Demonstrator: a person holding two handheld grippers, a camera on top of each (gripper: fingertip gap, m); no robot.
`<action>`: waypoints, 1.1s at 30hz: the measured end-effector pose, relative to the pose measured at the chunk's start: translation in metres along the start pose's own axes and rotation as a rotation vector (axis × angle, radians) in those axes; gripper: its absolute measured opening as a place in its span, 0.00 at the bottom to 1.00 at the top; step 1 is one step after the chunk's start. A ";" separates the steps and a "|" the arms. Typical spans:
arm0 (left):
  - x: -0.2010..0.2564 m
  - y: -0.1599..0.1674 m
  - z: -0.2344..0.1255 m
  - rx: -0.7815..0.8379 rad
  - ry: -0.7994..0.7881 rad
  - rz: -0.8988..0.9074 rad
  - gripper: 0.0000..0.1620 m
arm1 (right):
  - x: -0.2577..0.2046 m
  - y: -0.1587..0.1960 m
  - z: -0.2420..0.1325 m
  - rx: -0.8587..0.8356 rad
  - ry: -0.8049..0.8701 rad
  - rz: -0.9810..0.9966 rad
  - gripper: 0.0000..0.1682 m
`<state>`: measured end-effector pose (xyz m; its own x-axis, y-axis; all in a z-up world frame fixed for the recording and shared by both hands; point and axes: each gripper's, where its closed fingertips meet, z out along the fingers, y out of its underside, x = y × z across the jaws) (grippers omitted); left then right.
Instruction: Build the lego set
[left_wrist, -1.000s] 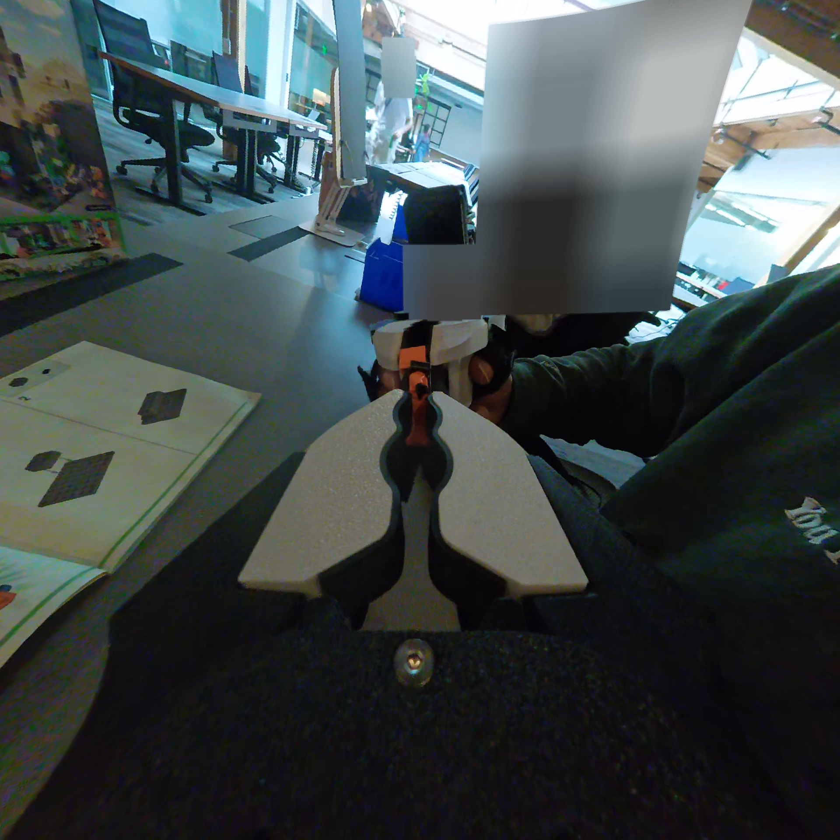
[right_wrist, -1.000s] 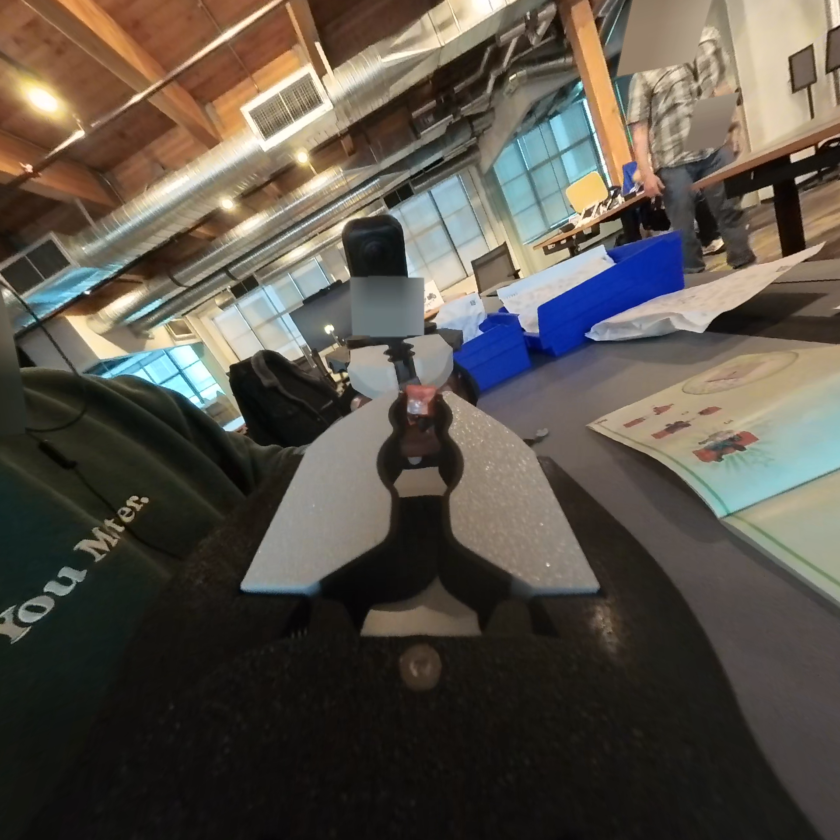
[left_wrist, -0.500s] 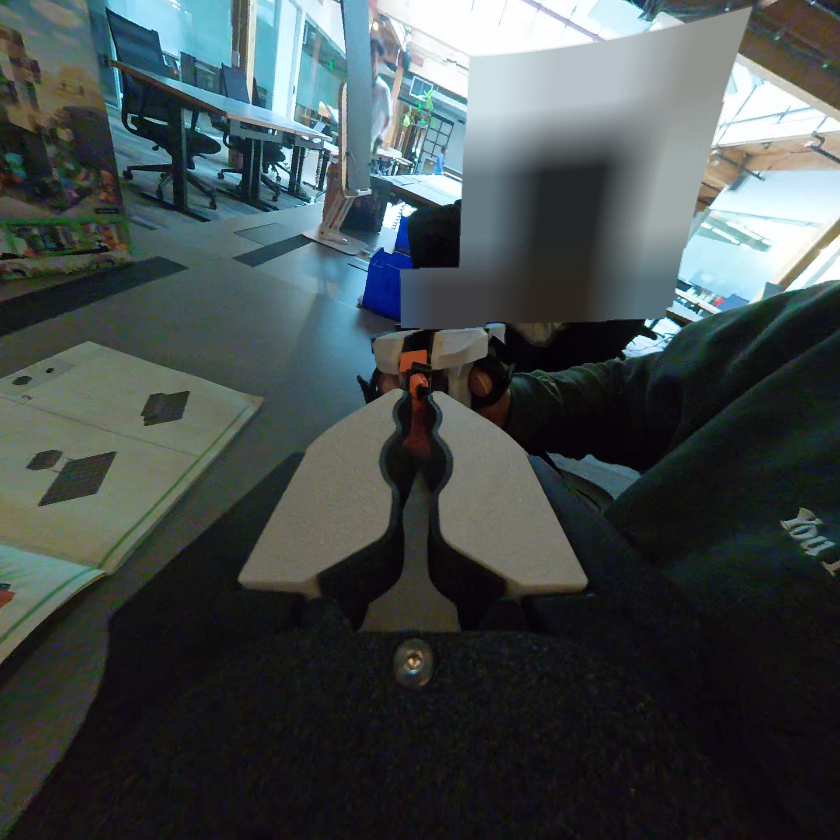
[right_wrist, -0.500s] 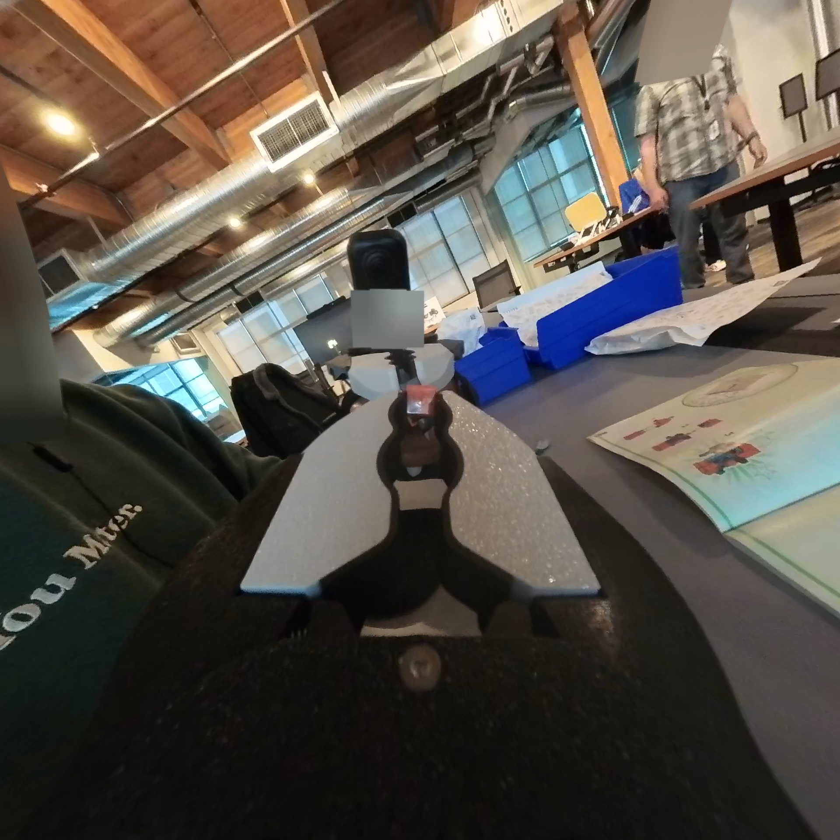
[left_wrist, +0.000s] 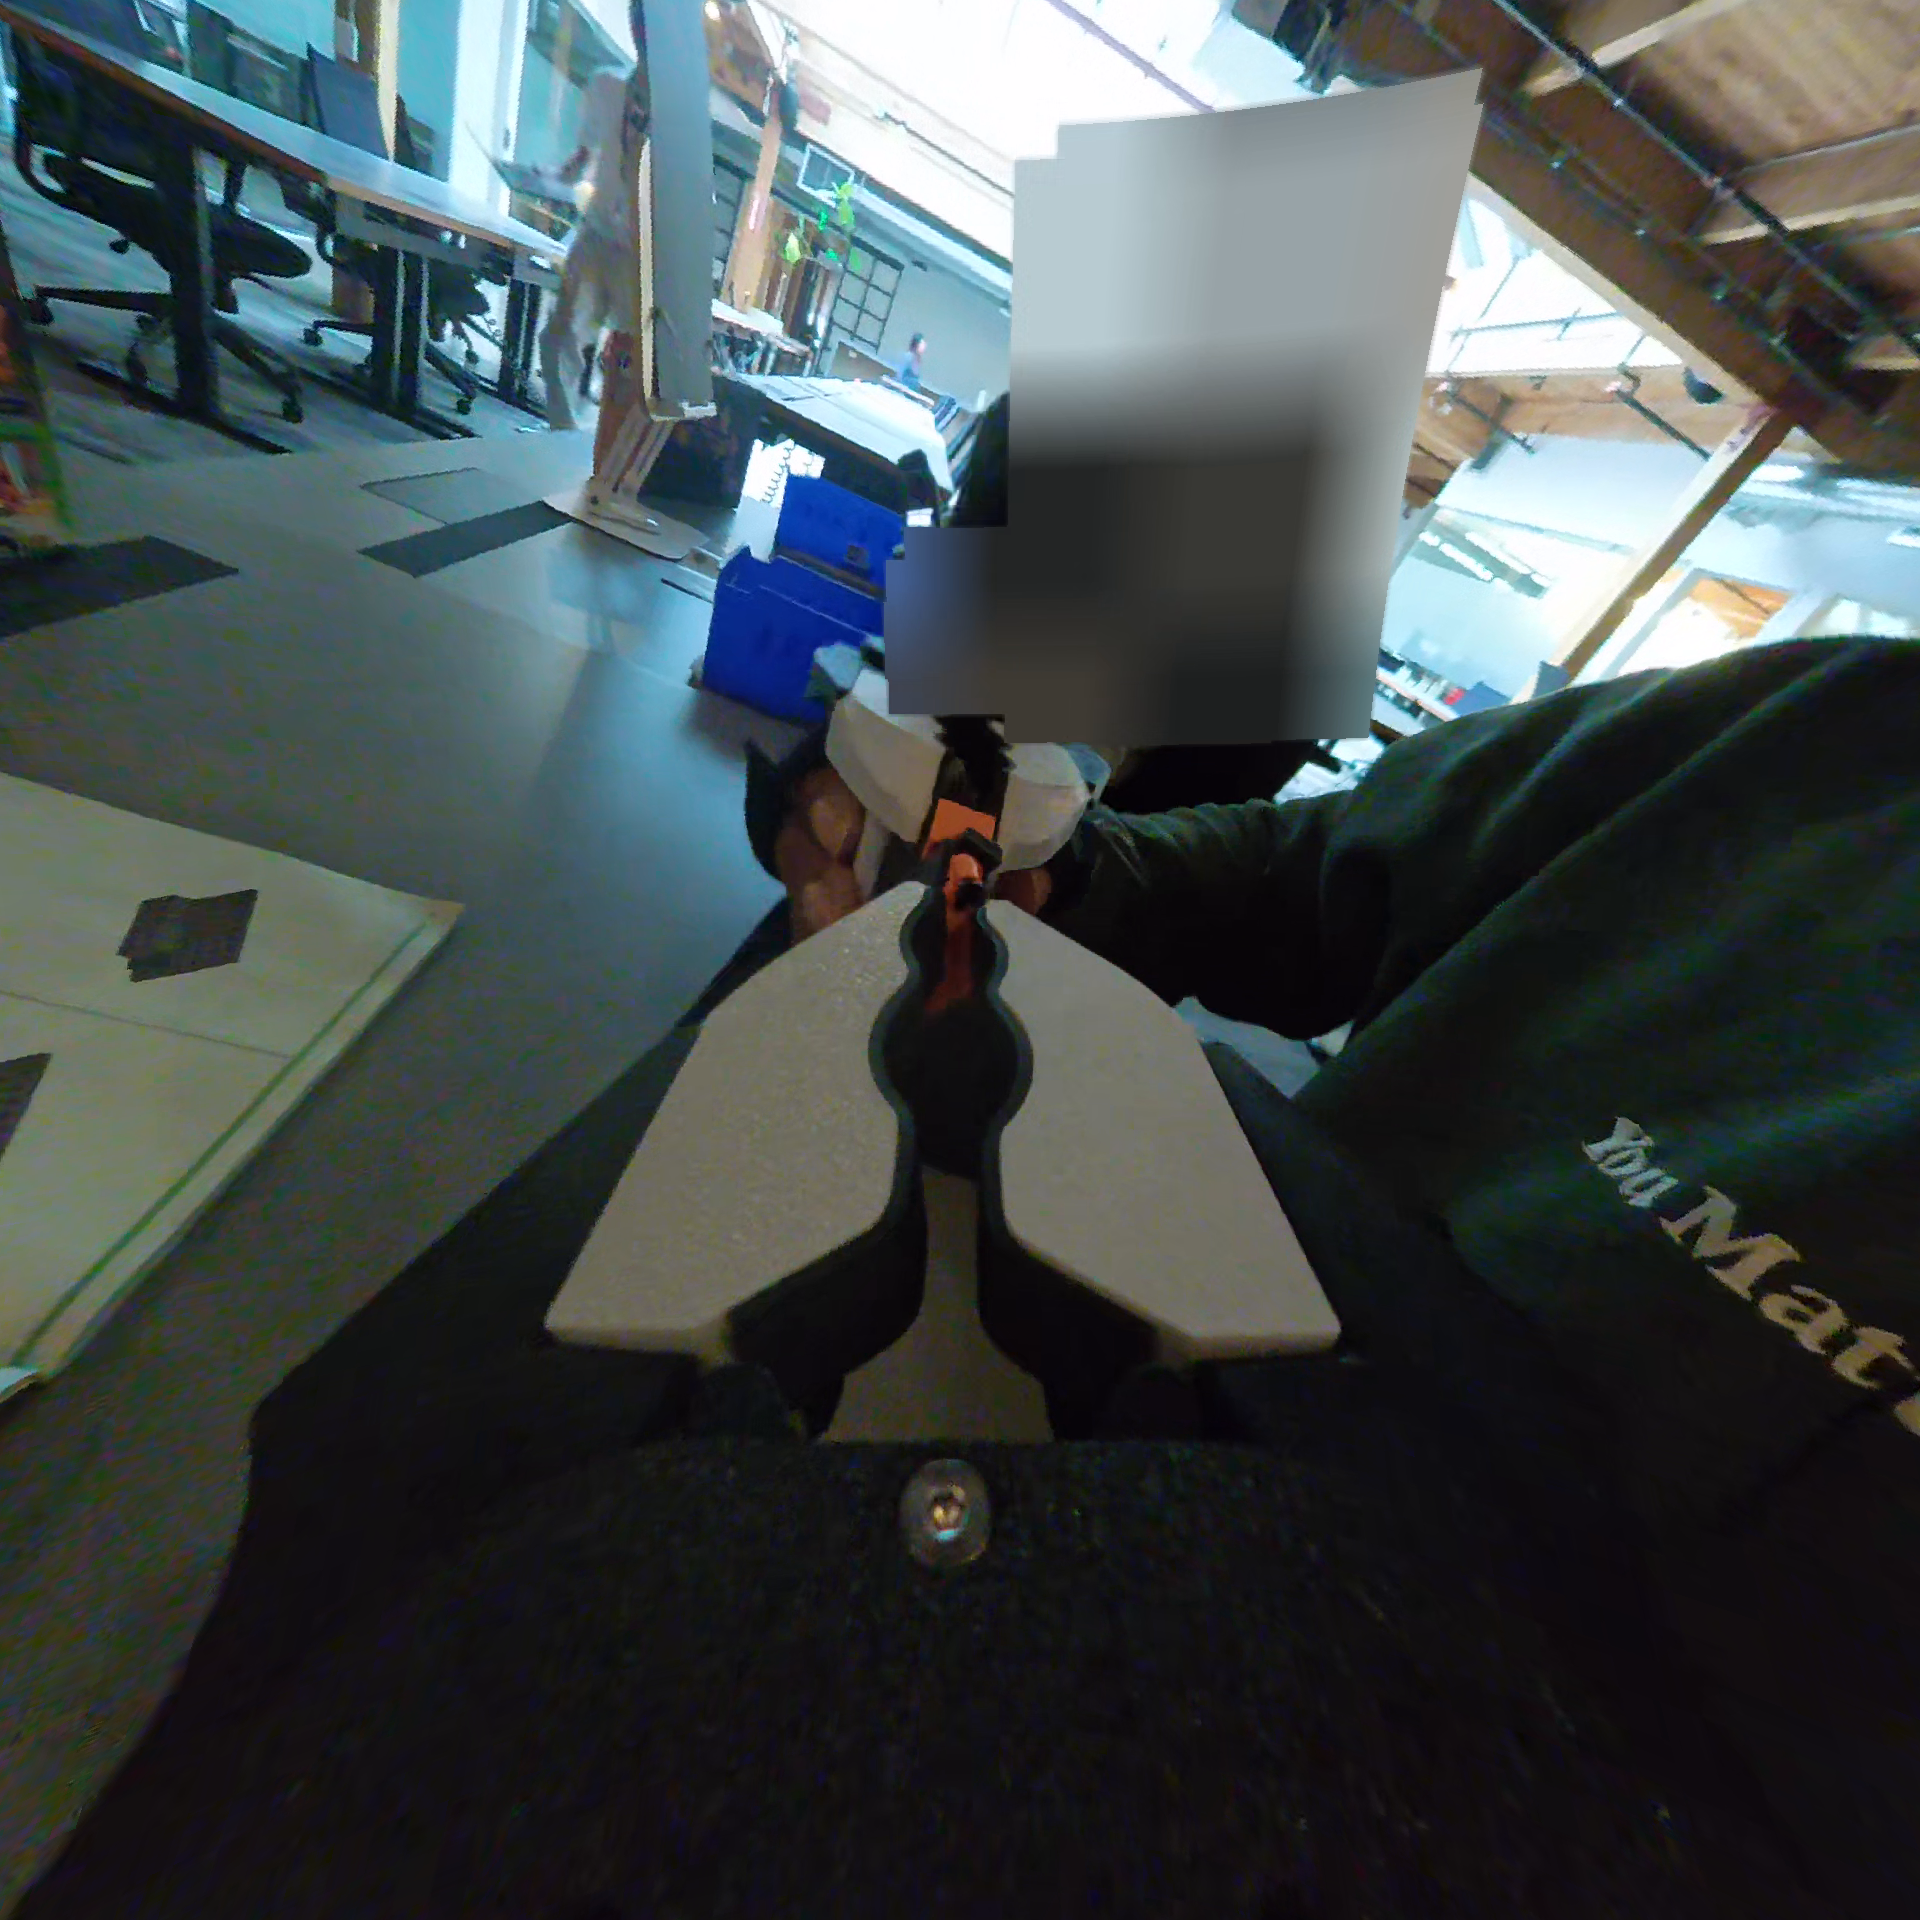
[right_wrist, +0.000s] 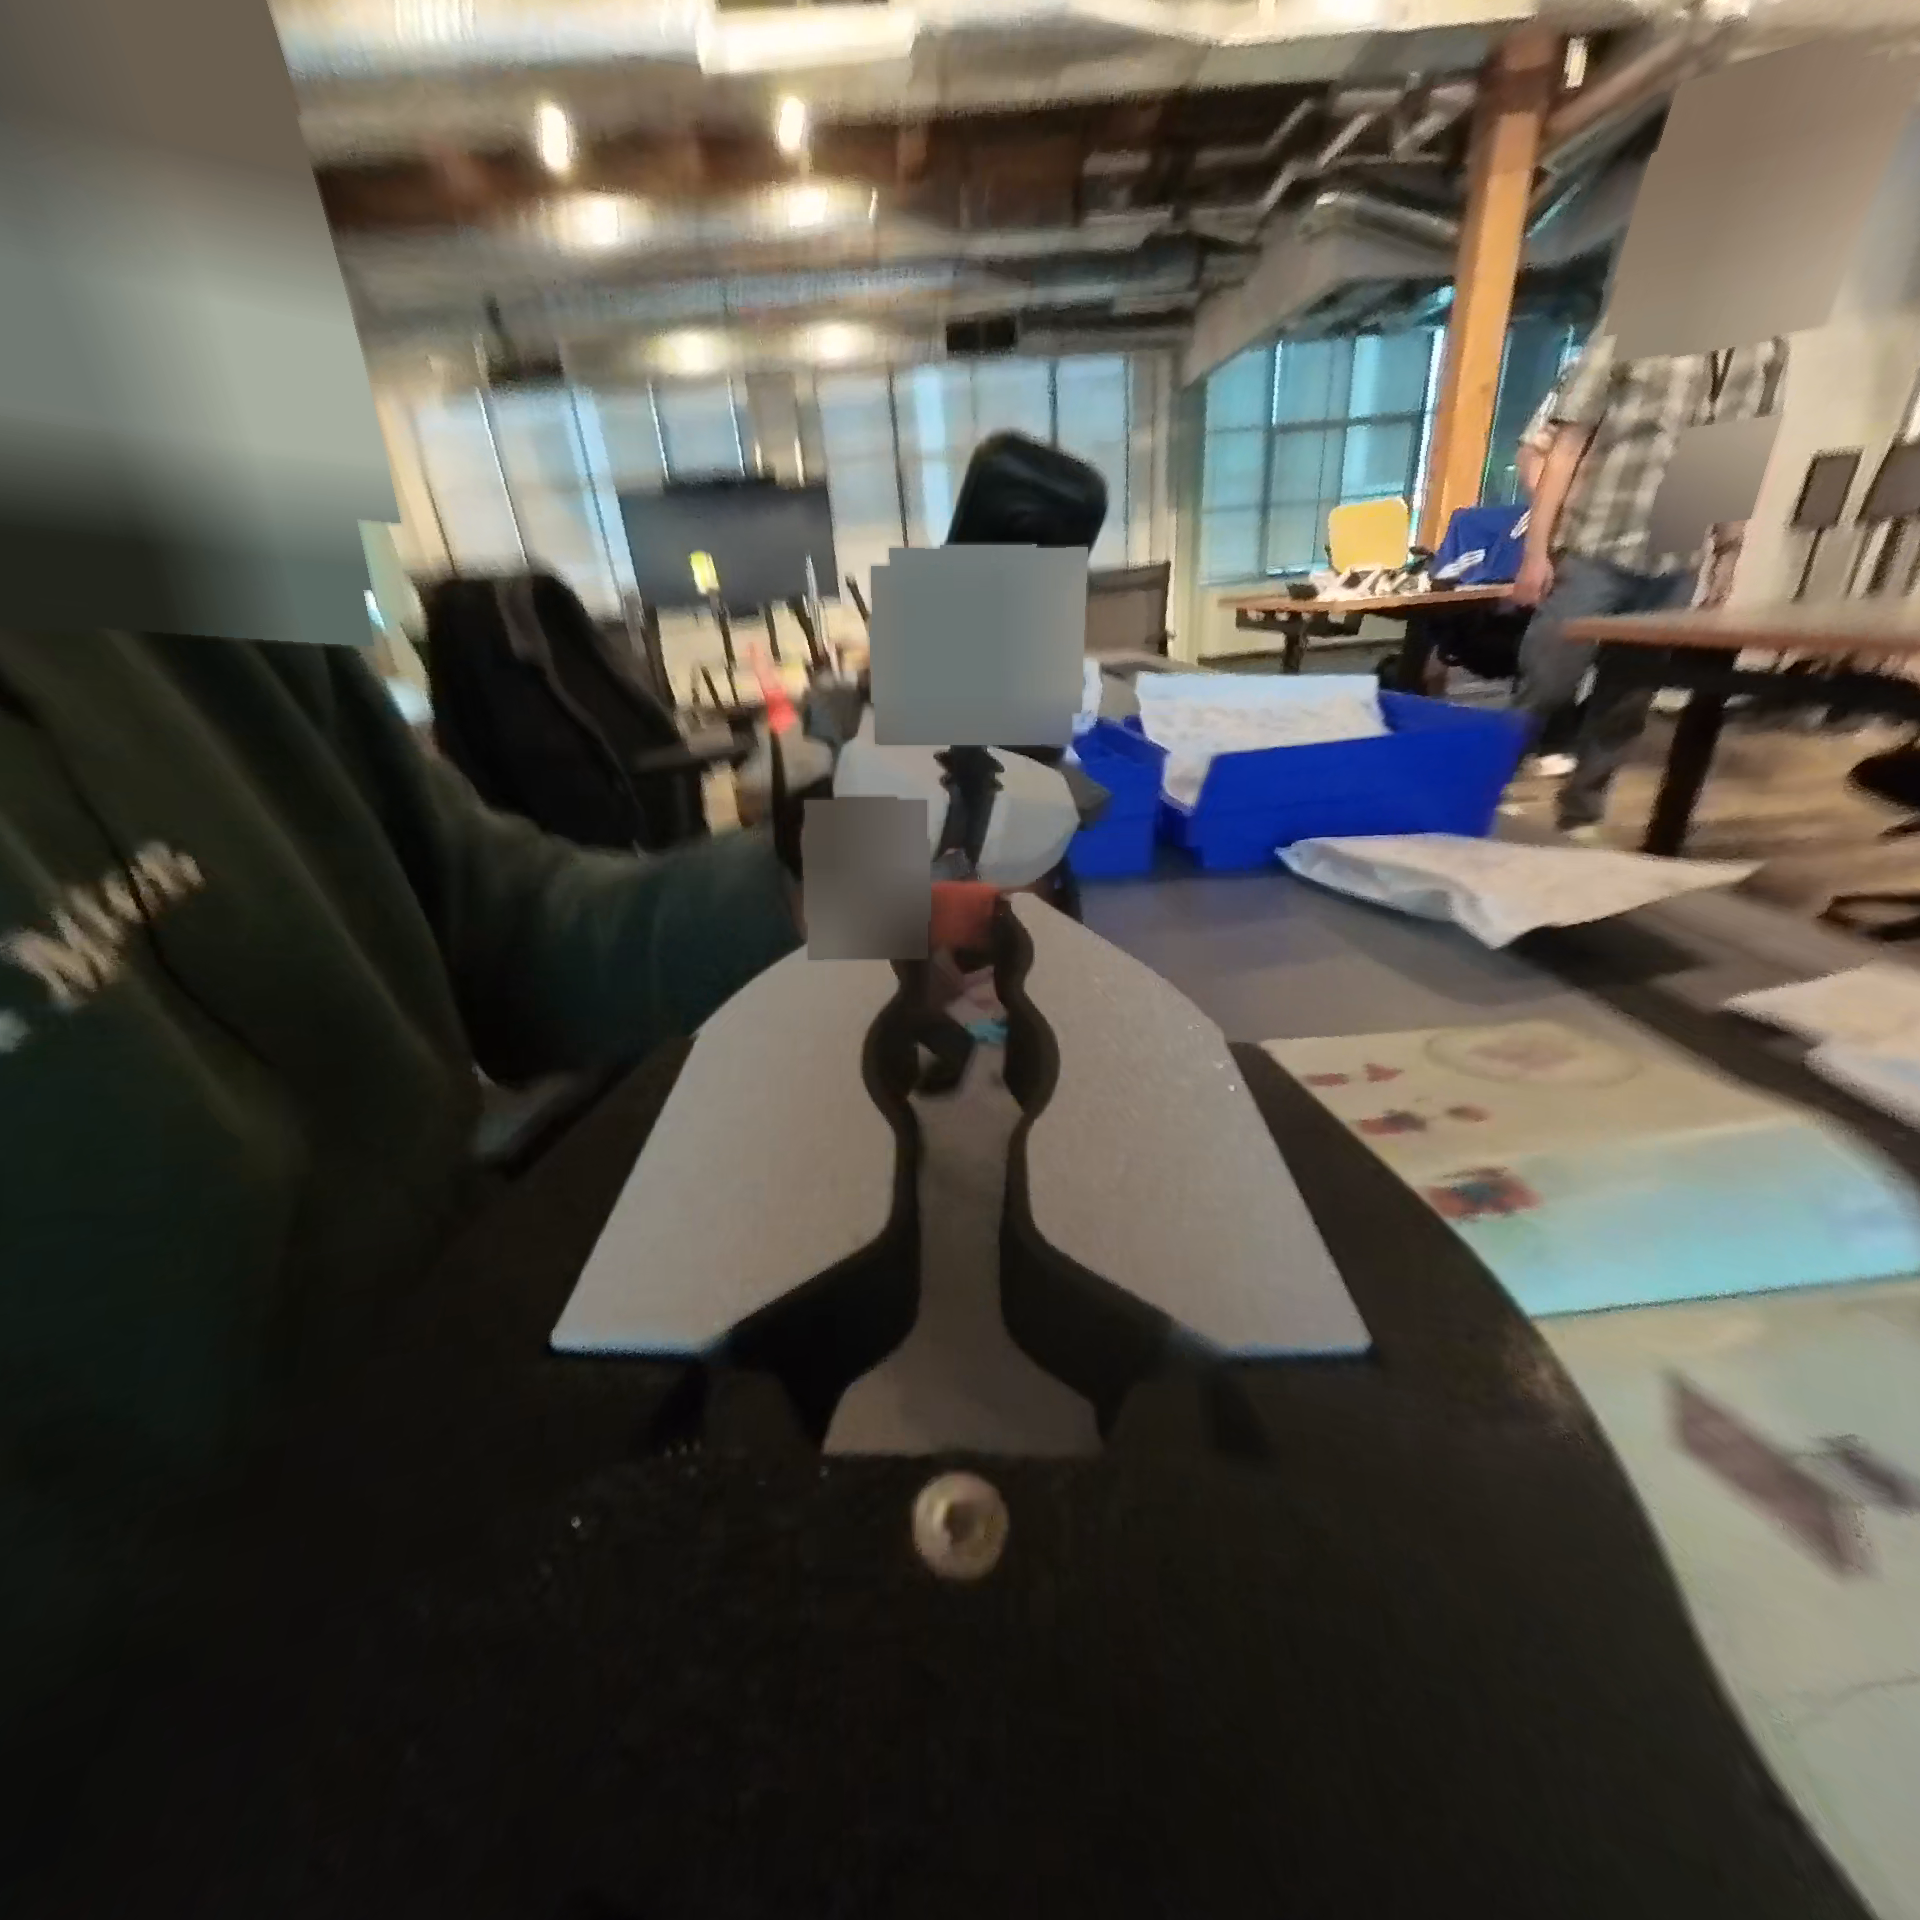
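Tongs first: the left tongs (left_wrist: 961, 914) are pinched together on a little orange lego piece (left_wrist: 951, 966), which runs up the narrow slot between the tips and pokes out past them. There's a tiny black bit on its far end. The right tongs (right_wrist: 956, 935) face them nose to nose. Their tips sit a bit apart with the orange piece right at the opening, but that view is smeared, so I can't tell if they're actually gripping it or just touching. A hand (left_wrist: 821, 862) in a dark green sleeve holds the right tongs from behind.

The lego piece is up in the air off the grey surface (left_wrist: 416, 727), beside the open instruction booklet (left_wrist: 208, 1039) rather than over it.

Counts, as far as I can see:
- two tongs
- one orange piece
- one booklet, lying open
- two blue bins (right_wrist: 1351, 774) on the surface beyond the booklet, the bigger one with white paper in it
- one crumpled white sheet (right_wrist: 1507, 883) between the bins and the booklet
- one person in a plaid shirt (right_wrist: 1621, 468) standing well beyond the booklet, past the bins
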<state>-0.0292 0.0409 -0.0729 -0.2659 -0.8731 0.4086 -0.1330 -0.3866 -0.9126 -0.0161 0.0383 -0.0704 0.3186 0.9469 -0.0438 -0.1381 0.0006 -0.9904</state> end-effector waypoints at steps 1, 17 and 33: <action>0.001 0.001 0.000 -0.013 -0.004 0.011 0.03 | -0.001 0.000 0.000 -0.032 0.000 -0.053 0.07; -0.017 0.020 0.004 -0.213 -0.302 0.409 0.19 | 0.009 0.009 0.000 -0.058 0.041 0.183 0.07; 0.006 0.039 0.012 -0.225 0.006 0.093 0.07 | -0.017 0.020 0.005 -0.164 -0.114 0.028 0.07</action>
<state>-0.0243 0.0167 -0.1066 -0.2925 -0.8998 0.3236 -0.3165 -0.2283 -0.9207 -0.0291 0.0239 -0.0889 0.2077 0.9760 -0.0656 0.0126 -0.0697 -0.9975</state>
